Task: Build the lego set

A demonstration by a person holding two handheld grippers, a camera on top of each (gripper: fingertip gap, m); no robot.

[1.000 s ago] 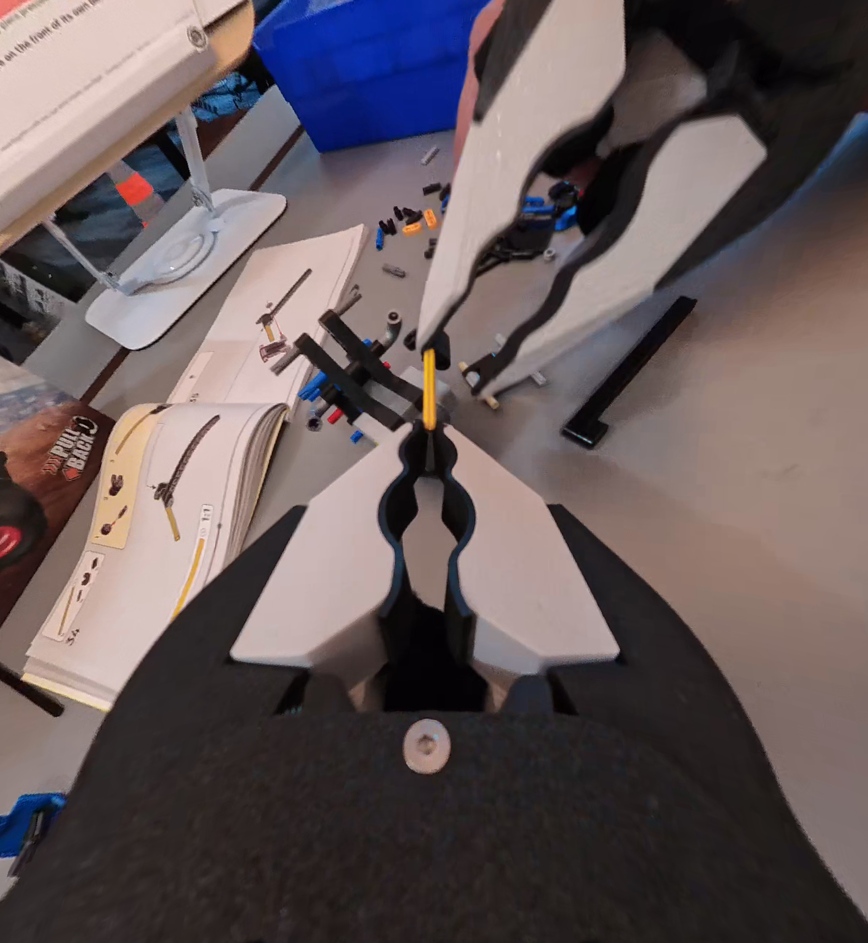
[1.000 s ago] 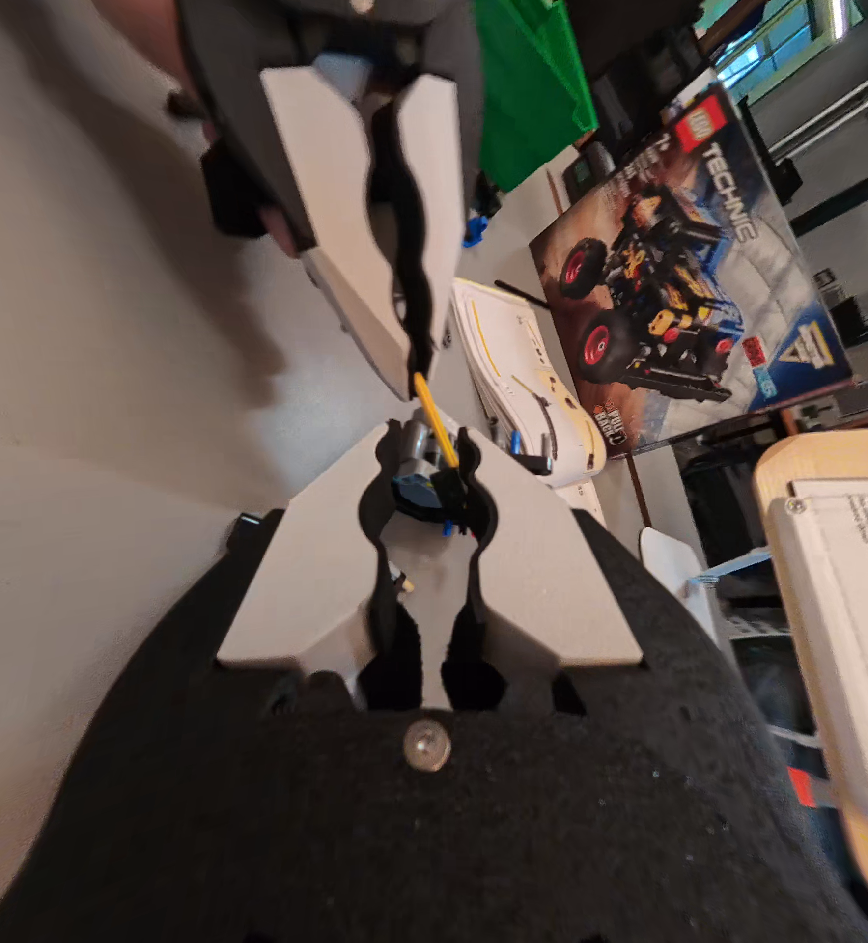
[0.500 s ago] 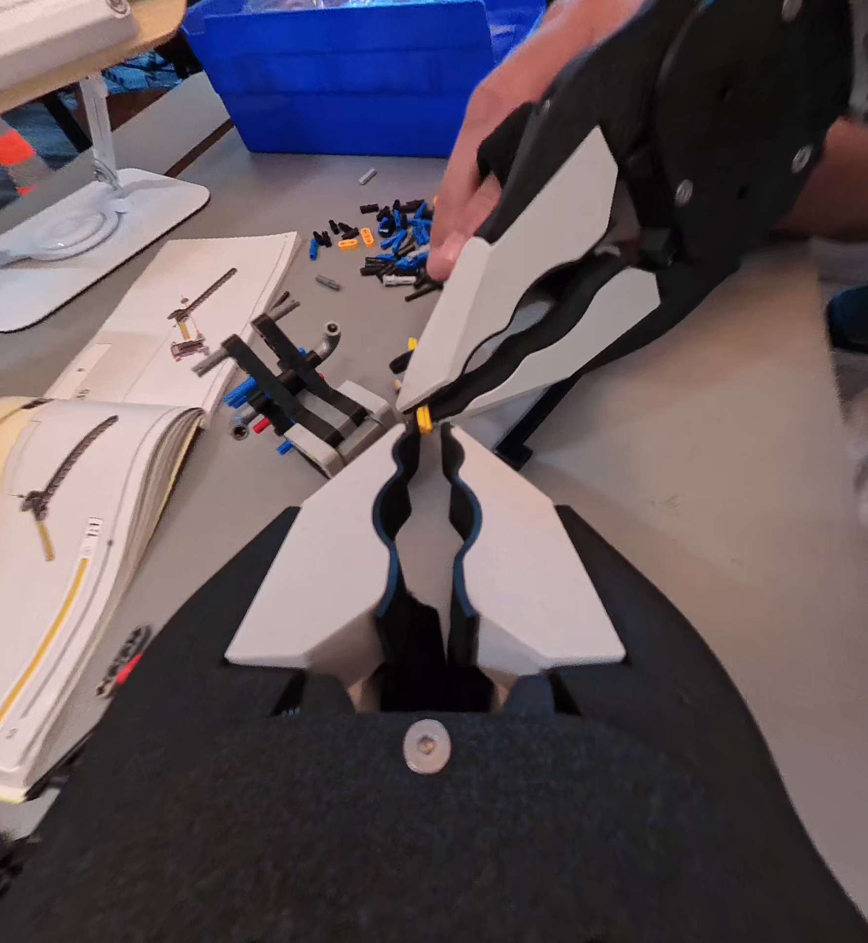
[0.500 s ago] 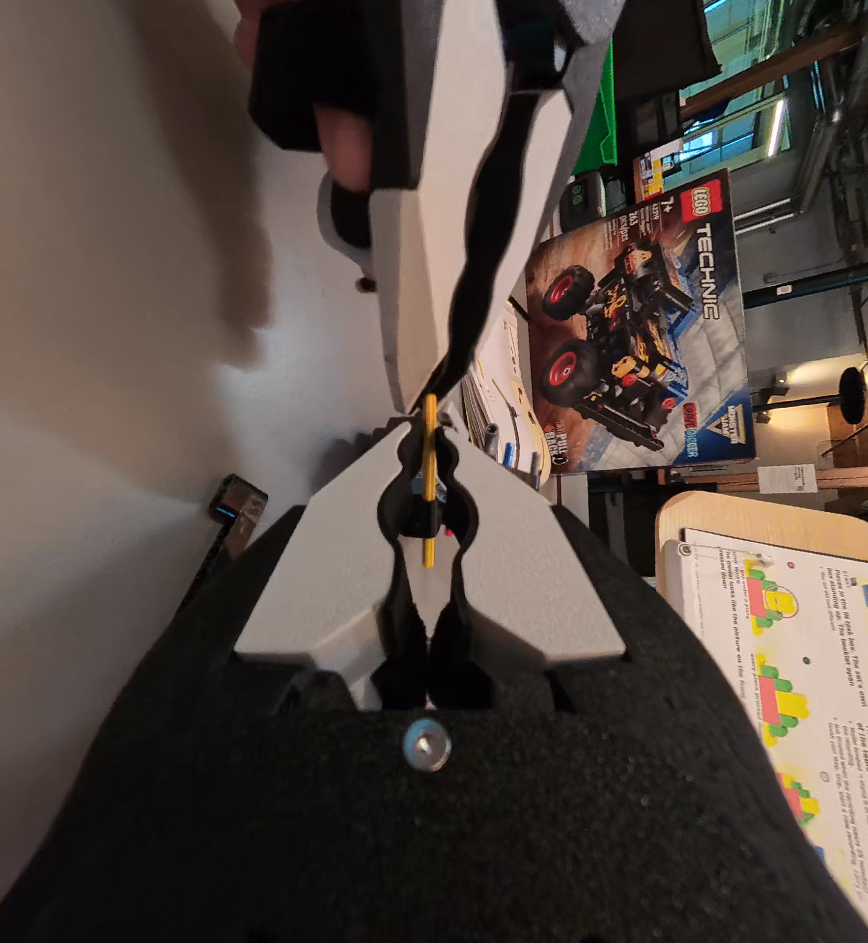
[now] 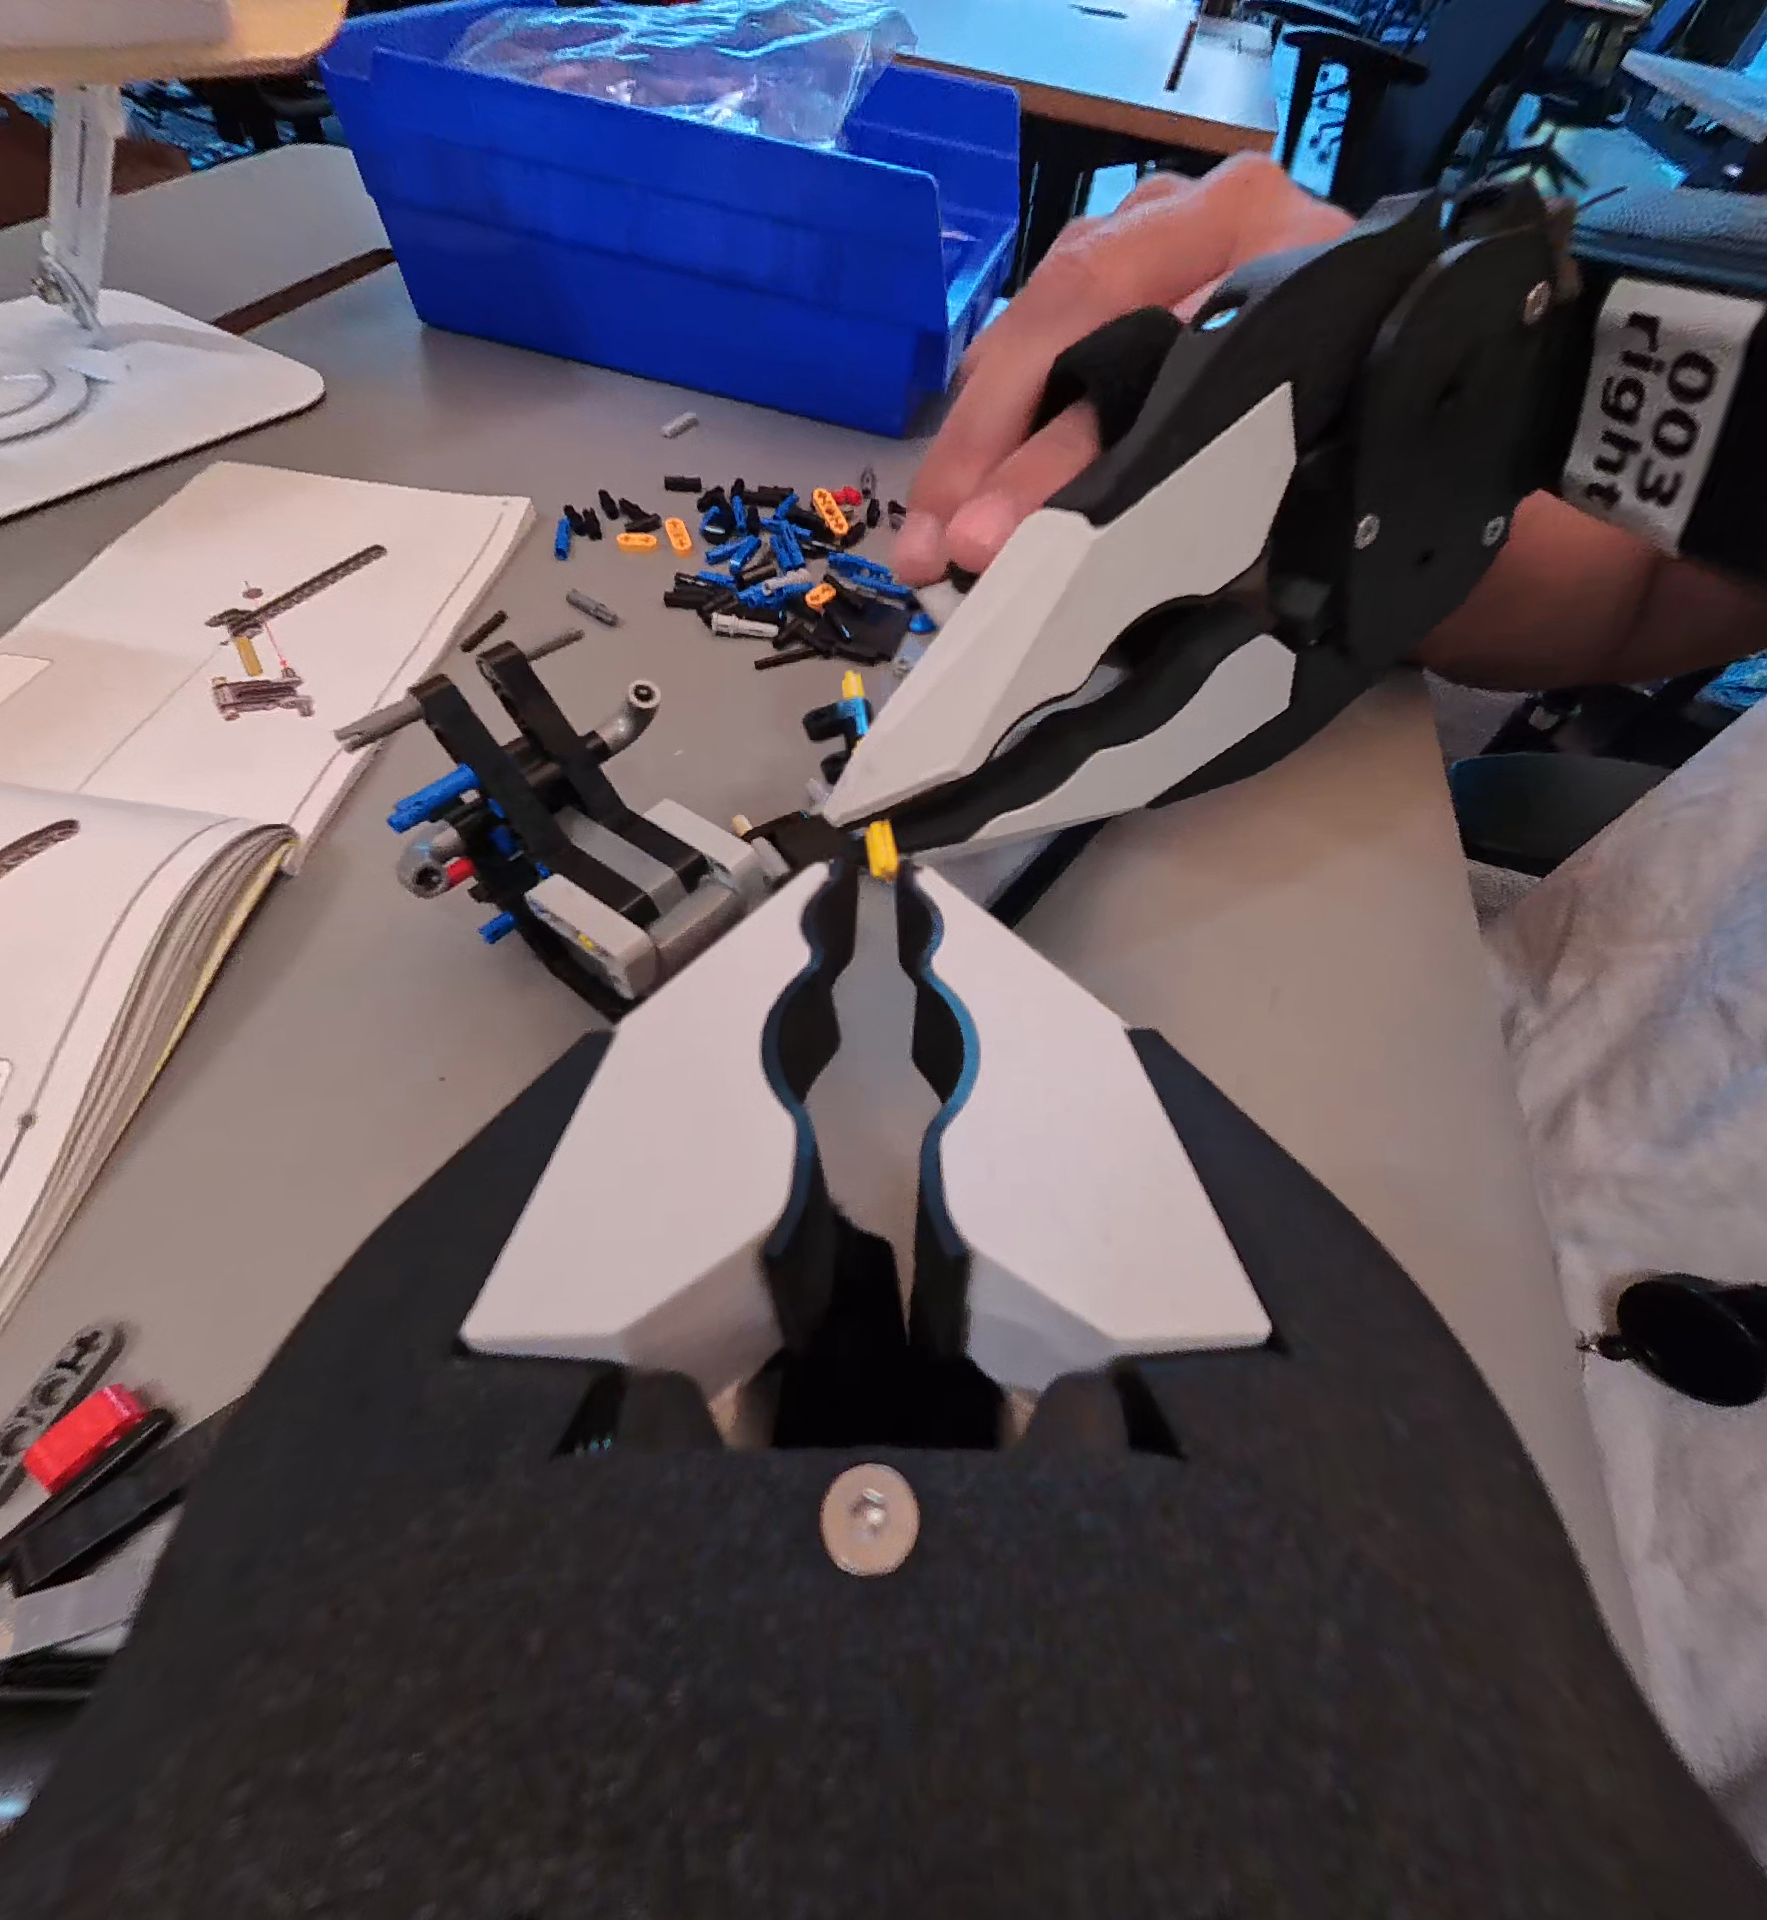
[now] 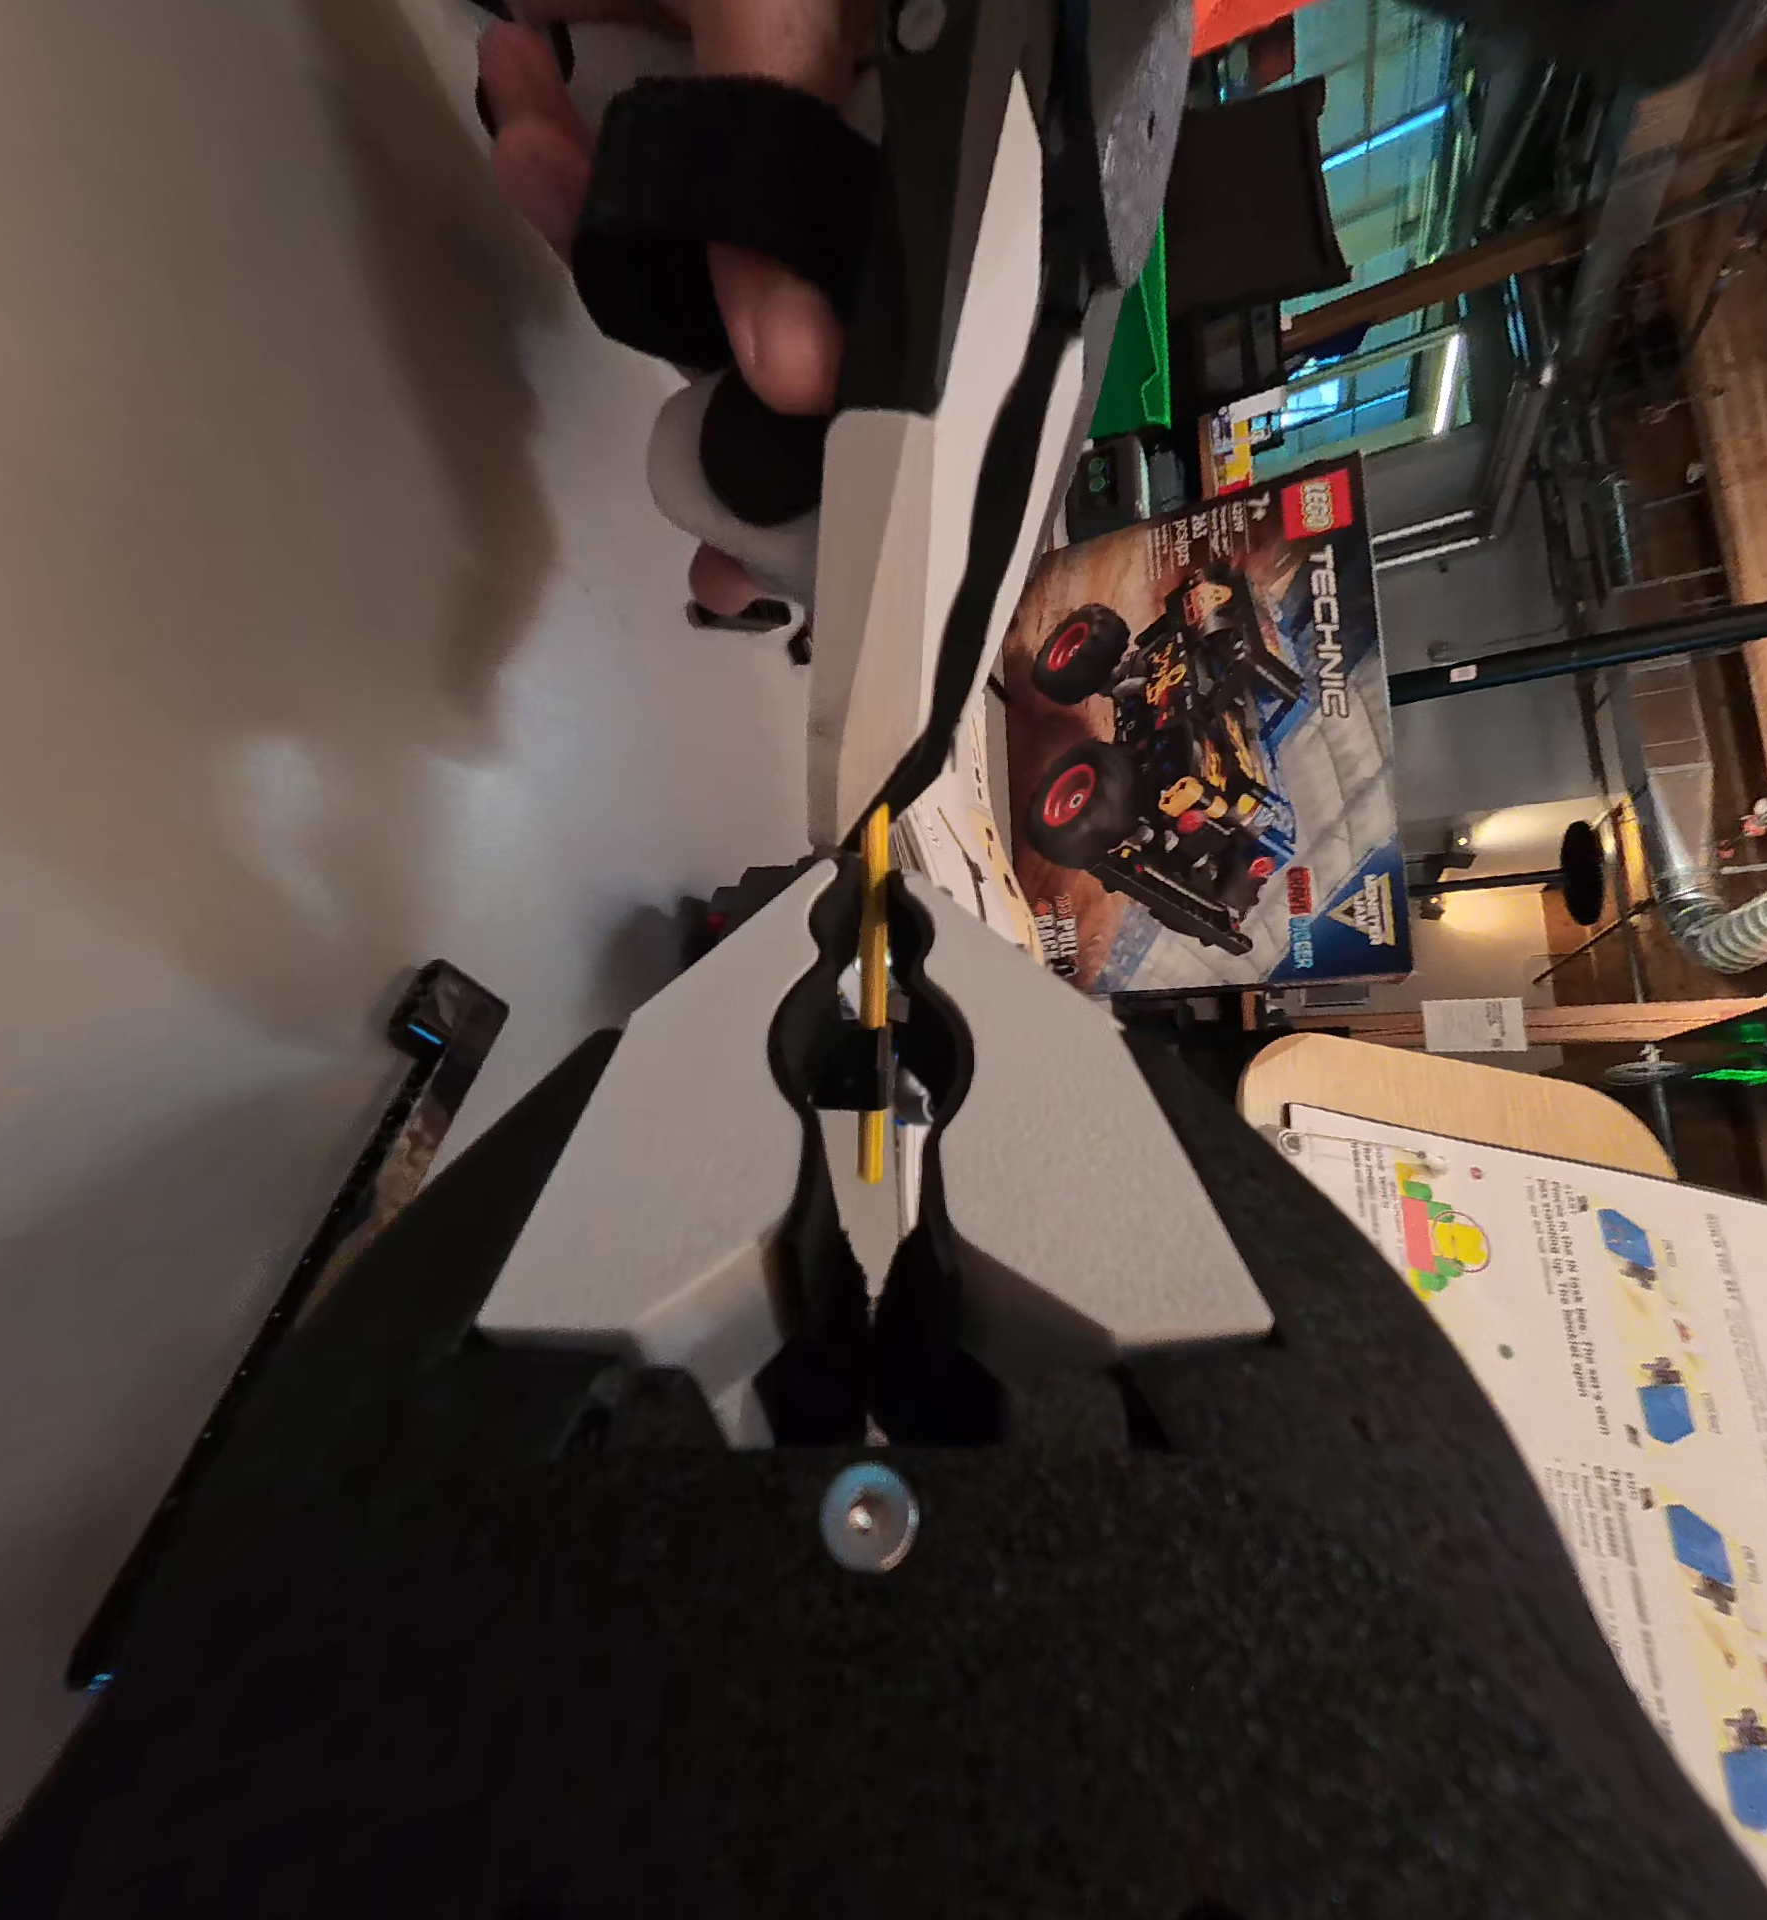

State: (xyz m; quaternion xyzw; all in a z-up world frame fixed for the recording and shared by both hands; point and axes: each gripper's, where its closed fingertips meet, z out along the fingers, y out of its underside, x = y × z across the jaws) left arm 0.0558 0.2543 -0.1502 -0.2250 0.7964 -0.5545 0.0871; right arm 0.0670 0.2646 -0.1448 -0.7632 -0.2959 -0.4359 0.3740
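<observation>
Grey bench point(image 5: 1222, 1039) surface fills the left wrist view, with a blue bin point(image 5: 671, 229) at the far edge and an open instruction booklet point(image 5: 110, 831) to the left. Loose small pieces point(image 5: 765, 561) lie scattered in front of the bin; a partly built black-and-grey assembly point(image 5: 567, 831) rests beside the booklet. The left tool point(image 5: 863, 883) shows a narrow gap between its tips and grips nothing. The right tool point(image 5: 858, 826), held by a hand point(image 5: 1066, 364), meets it tip to tip with its tips closed on a yellow axle point(image 5: 879, 847), of which only one end shows.

Right wrist view: the full yellow axle point(image 6: 872, 987) is visible, running between the right tool point(image 6: 863, 883) fingers and carrying a small black piece point(image 6: 848, 1075). The left tool point(image 6: 874, 821) touches the axle's far end. Only this view shows the set's box point(image 6: 1211, 748) and a black beam point(image 6: 411, 1081) on the bench.
</observation>
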